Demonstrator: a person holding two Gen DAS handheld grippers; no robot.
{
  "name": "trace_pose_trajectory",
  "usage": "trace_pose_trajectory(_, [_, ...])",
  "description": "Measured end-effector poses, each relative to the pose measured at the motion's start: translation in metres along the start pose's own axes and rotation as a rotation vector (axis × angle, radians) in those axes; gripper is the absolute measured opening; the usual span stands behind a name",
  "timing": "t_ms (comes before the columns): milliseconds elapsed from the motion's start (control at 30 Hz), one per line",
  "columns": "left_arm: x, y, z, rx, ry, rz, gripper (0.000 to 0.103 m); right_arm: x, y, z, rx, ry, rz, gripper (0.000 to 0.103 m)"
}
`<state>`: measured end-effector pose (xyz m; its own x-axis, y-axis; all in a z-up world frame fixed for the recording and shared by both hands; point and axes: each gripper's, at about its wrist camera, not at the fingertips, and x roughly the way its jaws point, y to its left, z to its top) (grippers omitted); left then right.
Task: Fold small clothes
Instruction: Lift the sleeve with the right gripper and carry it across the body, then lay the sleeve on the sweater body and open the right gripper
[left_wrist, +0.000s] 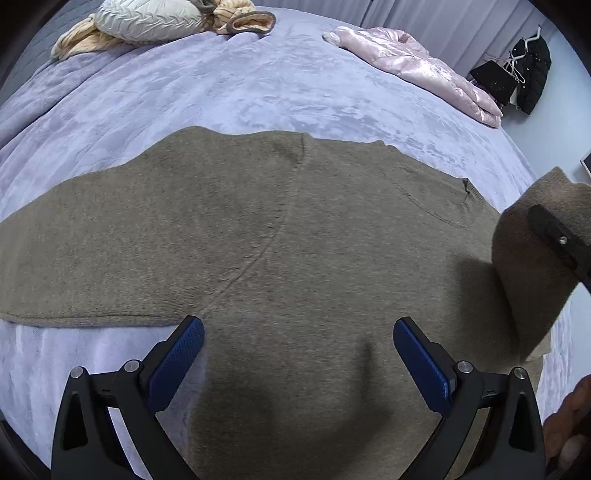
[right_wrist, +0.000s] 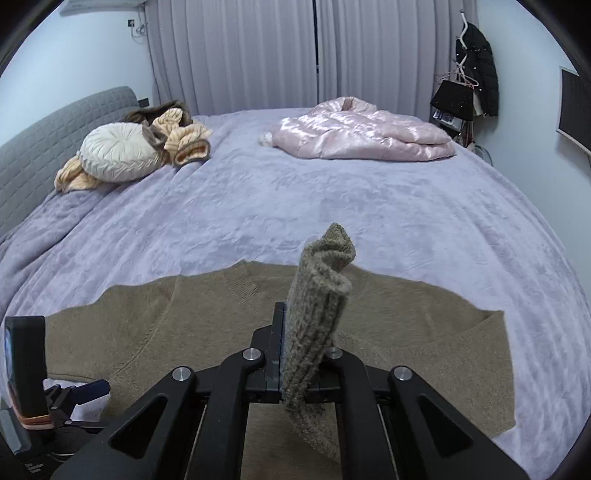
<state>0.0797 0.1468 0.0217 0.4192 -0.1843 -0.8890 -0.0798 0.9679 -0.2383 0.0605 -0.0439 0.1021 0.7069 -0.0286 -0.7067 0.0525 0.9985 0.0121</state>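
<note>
Sweater (right_wrist: 406, 332) cuff hides right claw (right_wrist: 295, 332) fingertips.

The right gripper (right_wrist: 295, 332) is pinching a ribbed cuff (right_wrist: 320, 295) of the brown sweater (right_wrist: 192, 328) between closed jaws, the knit standing upright above the fingers. The rest of the sweater is lying flat on the near part of the lavender bedspread (right_wrist: 295, 192), and the left gripper (right_wrist: 85, 391) is showing at the near left edge. Far left, a round cream cushion (right_wrist: 118, 153) is resting against peach fabric (right_wrist: 188, 142), while a pink quilted jacket (right_wrist: 362, 136) is lying far right.
</note>
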Motion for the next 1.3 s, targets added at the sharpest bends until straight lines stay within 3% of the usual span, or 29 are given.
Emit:
trace_pose_trajectory(267, [-0.003, 0.026, -0.004, -0.035, 0.013, -0.019, 0.103, 0.044, 0.045, -0.008, -0.034, 0.078, 0.024, 0.005])
trace_pose_trajectory(600, [-0.02, 0.039, -0.008, -0.073, -0.011, -0.045, 0.103, 0.053, 0.08, -0.004, -0.084, 0.114, 0.071, 0.006])
trace_pose_trajectory(700, [-0.021, 0.044, -0.01, -0.087, -0.009, -0.039, 0.103, 0.062, 0.082, -0.006, -0.065, 0.183, 0.135, 0.017])
trace_pose_trajectory(733, [-0.023, 0.047, -0.011, -0.099, -0.012, -0.041, 0.103, 0.062, 0.083, -0.007, -0.061, 0.195, 0.156, 0.038])
trace_pose_trajectory(767, [-0.025, 0.049, -0.012, -0.109, -0.017, -0.043, 0.103, 0.058, 0.083, -0.007, -0.063, 0.19, 0.167, 0.065])
trace_pose_trajectory(833, [-0.028, 0.053, -0.012, -0.138, -0.026, -0.05, 0.103, 0.041, 0.083, -0.004, -0.073, 0.132, 0.182, 0.083])
trace_pose_trajectory(867, [-0.031, 0.055, -0.012, -0.155, -0.03, -0.053, 0.103, 0.03, 0.082, -0.001, -0.077, 0.103, 0.197, 0.083])
trace_pose_trajectory(967, [-0.035, 0.047, -0.008, -0.15, -0.039, -0.058, 0.103, -0.006, 0.054, 0.007, -0.049, 0.007, 0.212, 0.083])
trace_pose_trajectory(1033, [-0.034, 0.029, -0.004, -0.099, -0.035, -0.051, 0.103, -0.016, 0.022, 0.008, -0.017, -0.006, 0.174, 0.083])
trace_pose_trajectory(1233, [-0.008, -0.06, 0.014, 0.113, -0.025, -0.06, 0.103, 0.019, -0.096, -0.02, 0.152, 0.157, 0.025, 0.083])
trace_pose_trajectory(1300, [0.007, -0.083, 0.017, 0.166, -0.002, -0.07, 0.103, 0.034, -0.124, -0.036, 0.205, 0.226, 0.024, 0.083])
